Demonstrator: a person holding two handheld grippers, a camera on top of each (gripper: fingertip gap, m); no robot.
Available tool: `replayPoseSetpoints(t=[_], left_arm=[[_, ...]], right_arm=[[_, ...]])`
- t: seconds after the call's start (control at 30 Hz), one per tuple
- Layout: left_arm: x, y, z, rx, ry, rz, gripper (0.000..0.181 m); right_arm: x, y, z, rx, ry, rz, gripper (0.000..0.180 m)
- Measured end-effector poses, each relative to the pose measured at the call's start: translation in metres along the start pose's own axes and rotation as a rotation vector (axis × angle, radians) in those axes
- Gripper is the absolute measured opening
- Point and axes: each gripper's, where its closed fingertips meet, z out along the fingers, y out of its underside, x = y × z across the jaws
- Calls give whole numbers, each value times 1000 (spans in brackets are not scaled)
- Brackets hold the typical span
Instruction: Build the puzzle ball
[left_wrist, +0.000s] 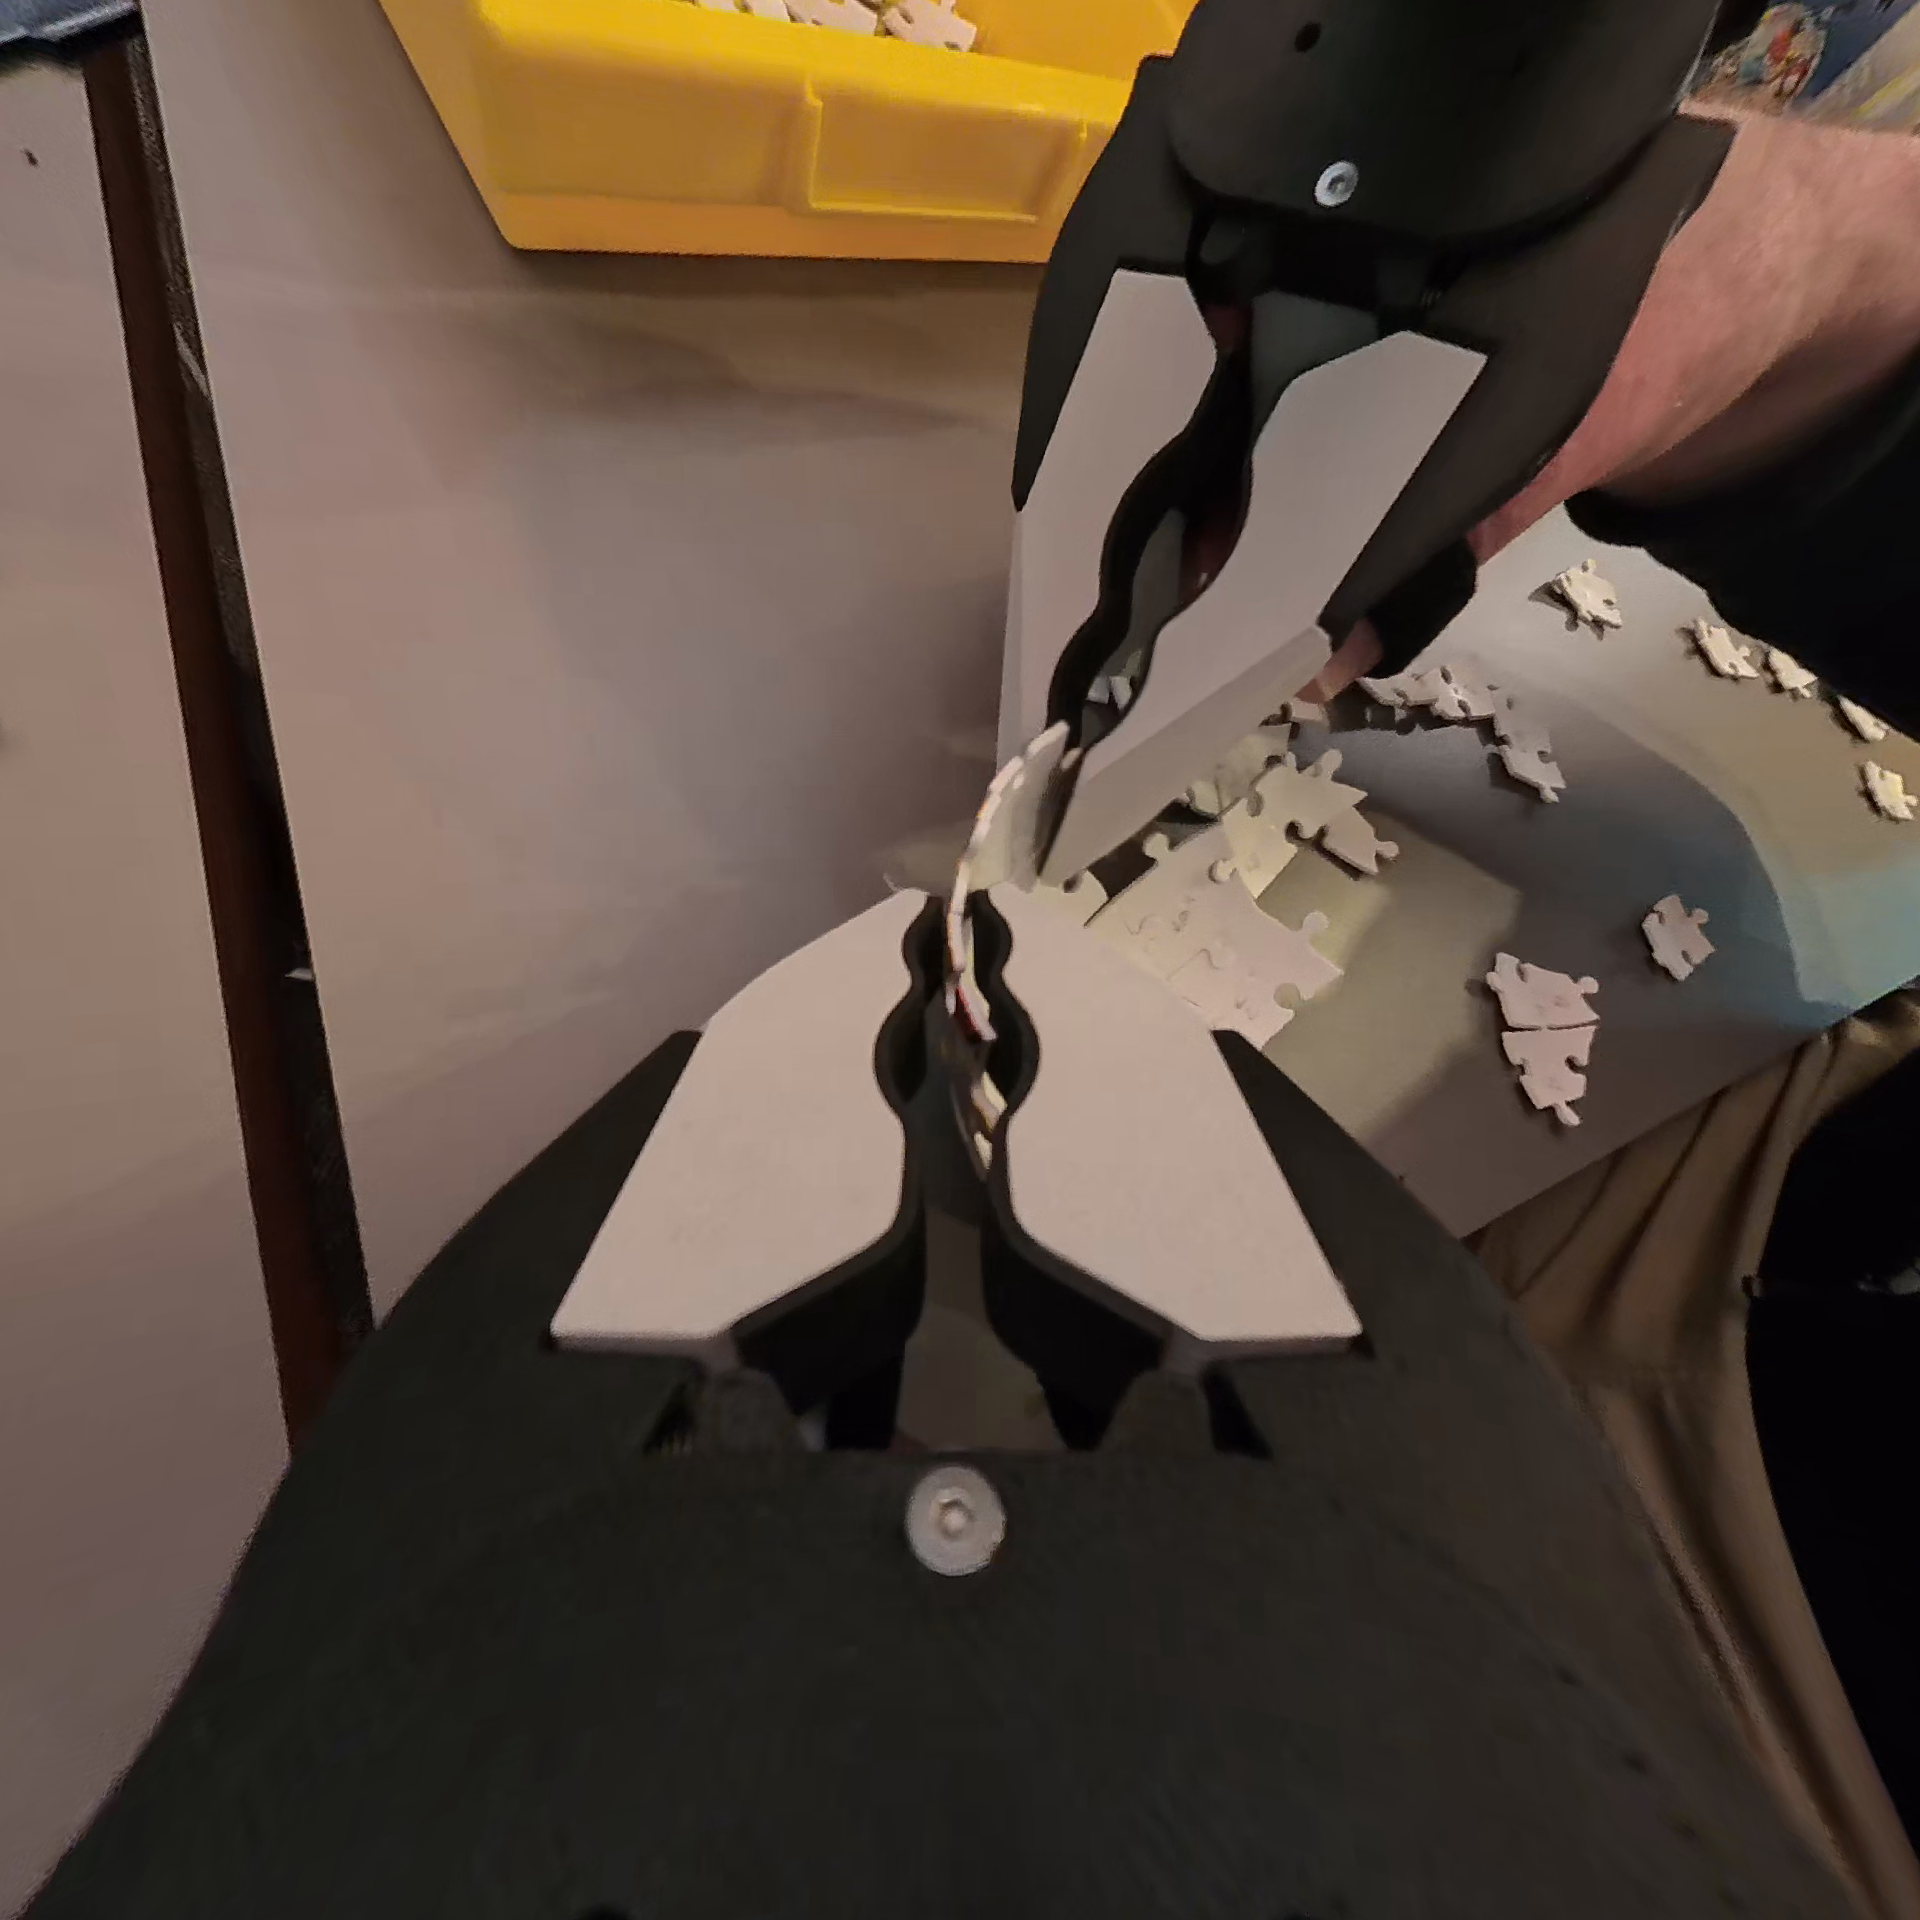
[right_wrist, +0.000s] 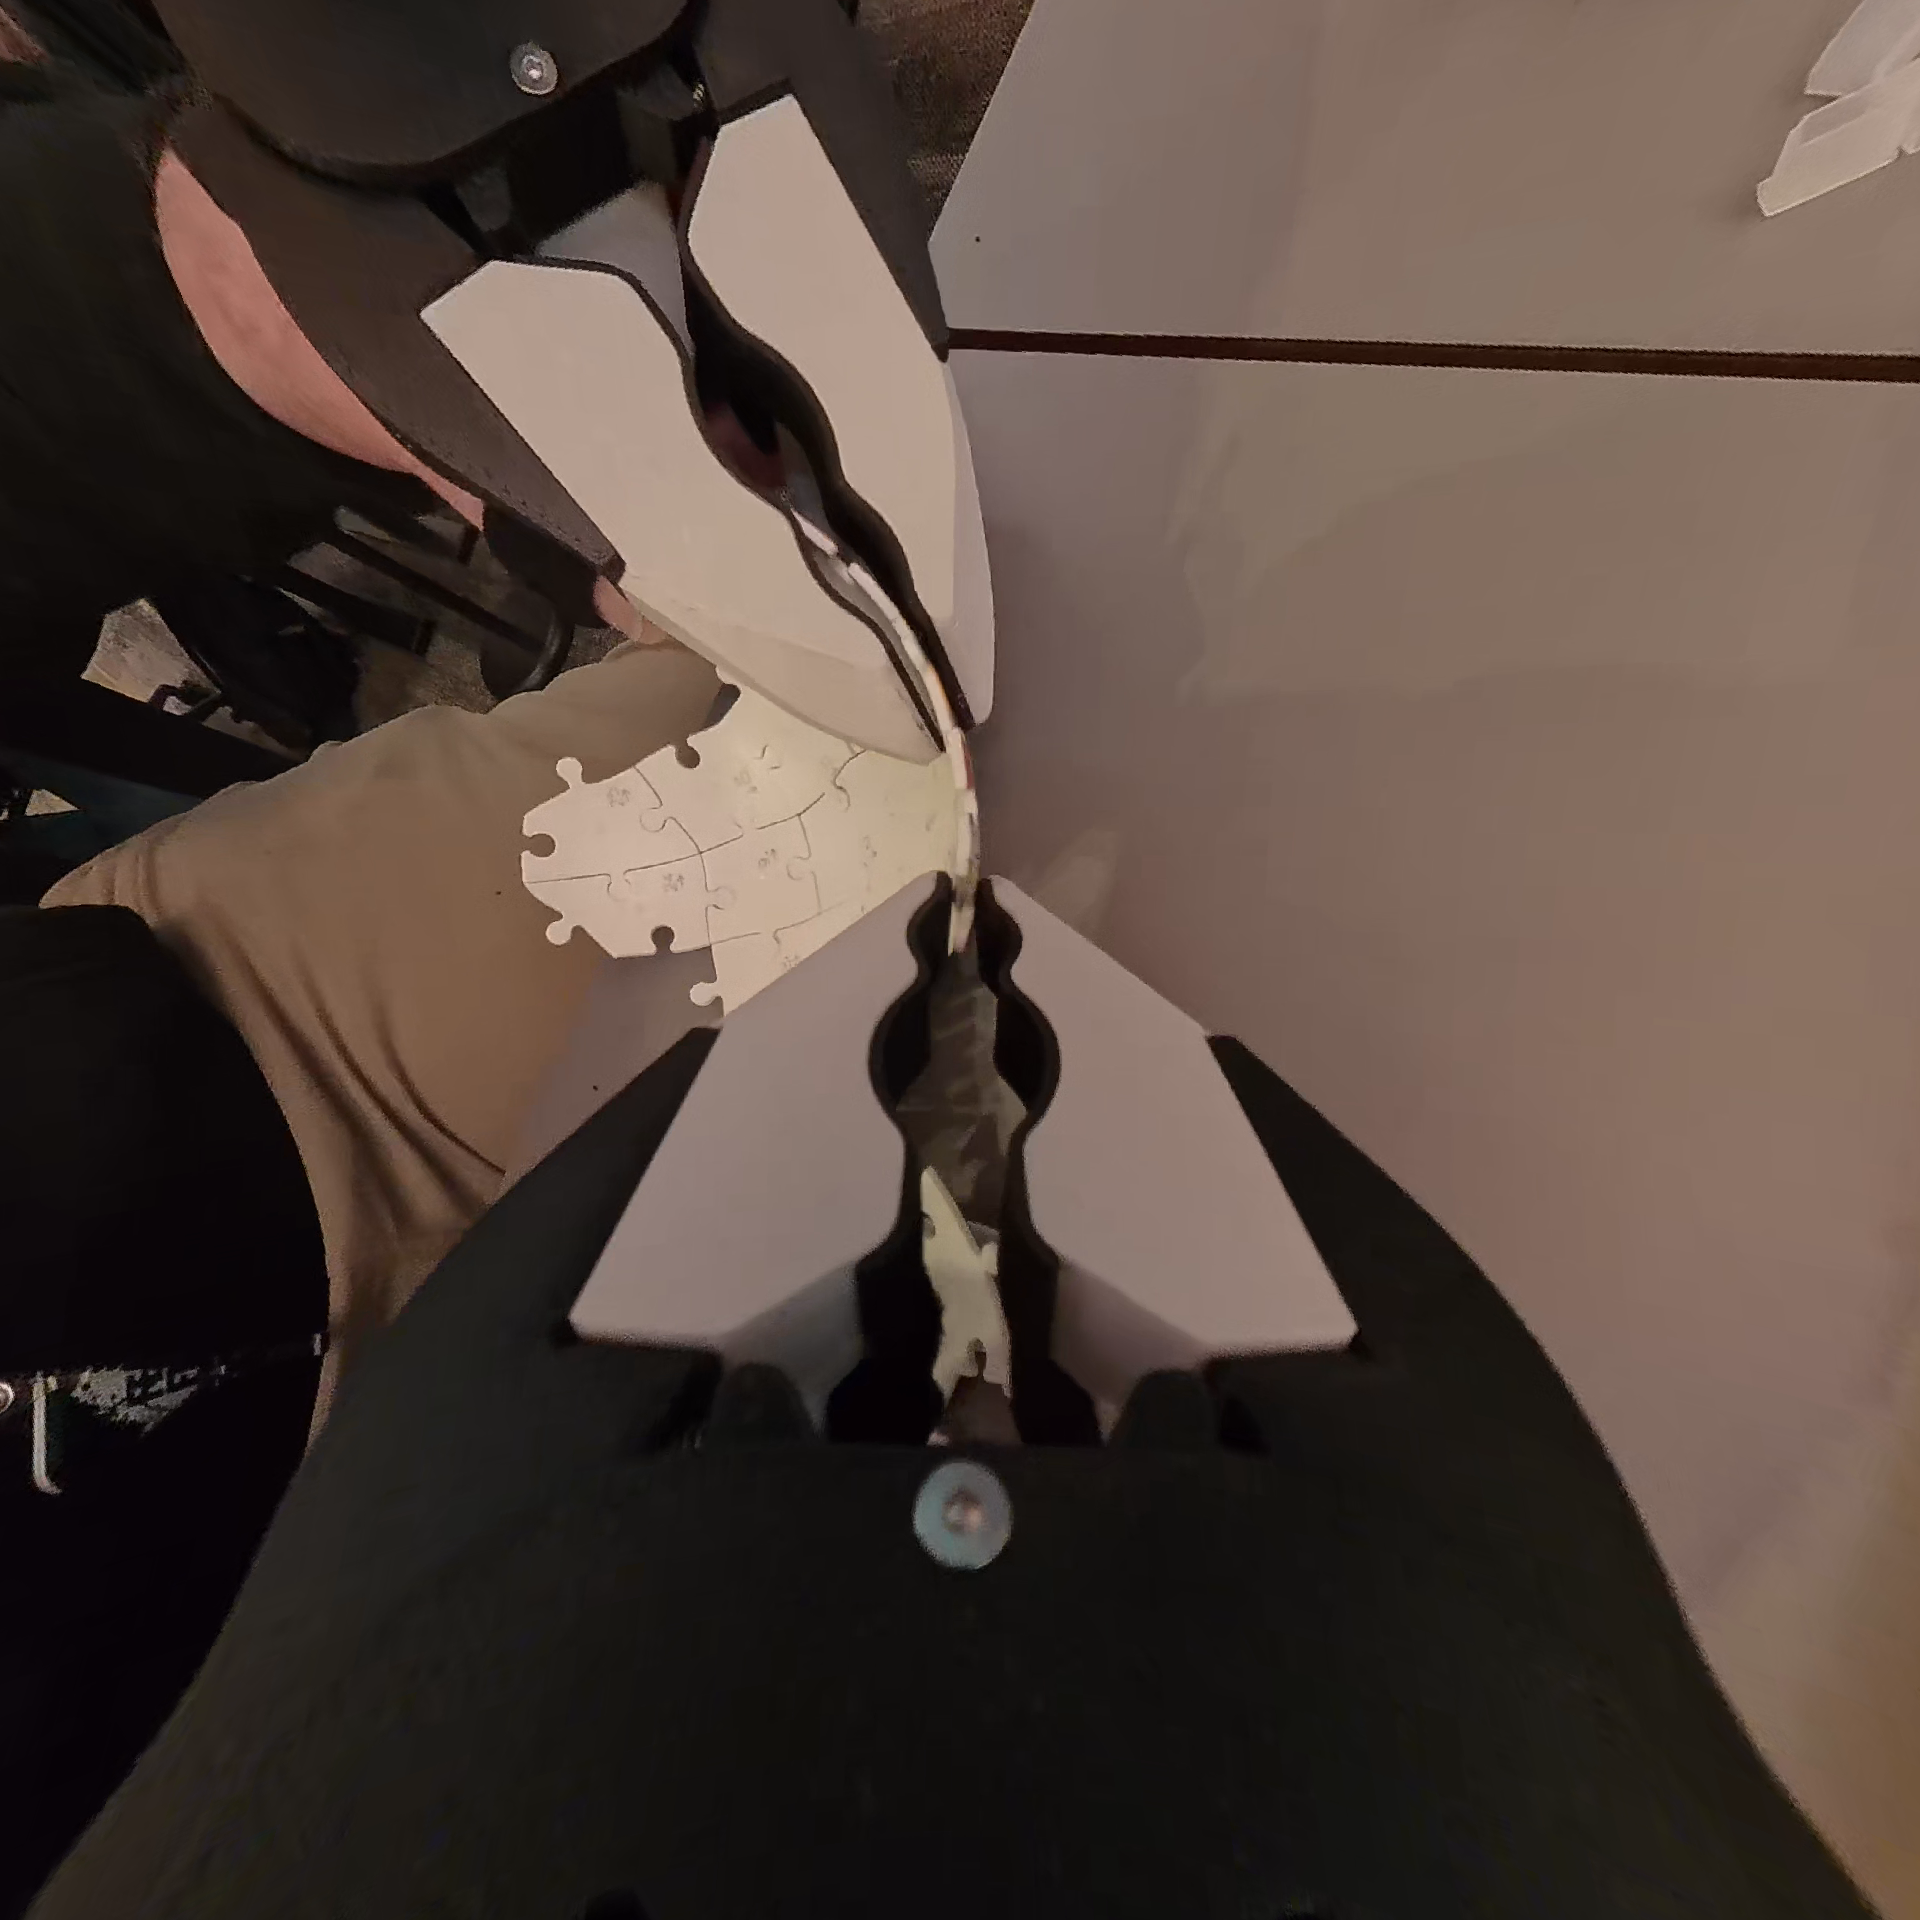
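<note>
White curved puzzle panel (right_wrist: 717, 862) held off the desk (left_wrist: 623, 623), clamped by our left gripper (left_wrist: 961, 925) and right gripper (left_wrist: 1049, 821) | partly joined | loose pieces (left_wrist: 1538, 997) remain at desk's right edge.

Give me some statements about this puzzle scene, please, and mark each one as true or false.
1. Both grippers are shut on the same curved puzzle section. True: the left gripper and the right gripper both pinch its edge.
2. The bin behind is blue. False: it is yellow.
3. Loose puzzle pieces lie on the grey table. True.
4. The joined section shows its printed side in the right wrist view. False: the pale back faces that camera.
5. The yellow bin is empty. False: pale pieces show inside it.
</note>
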Motion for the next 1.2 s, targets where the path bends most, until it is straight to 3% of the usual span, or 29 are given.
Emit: replayPoseSetpoints(t=[0.43,0.7,0.97,1.2], left_arm=[[3,2,-6,51,-20,-1,6],[13,7,-13,-52,54,54,26],[14,15,-8,-242,47,176,10],[9,17,-6,-211,35,117,5]], right_arm=[[-5,-3,2,7,-11,-1,1],[-11,-4,2,-48,-21,-75,1],[-14,-6,7,-138,-35,-145,1],[-10,-12,-7,-82,11,-133,13]])
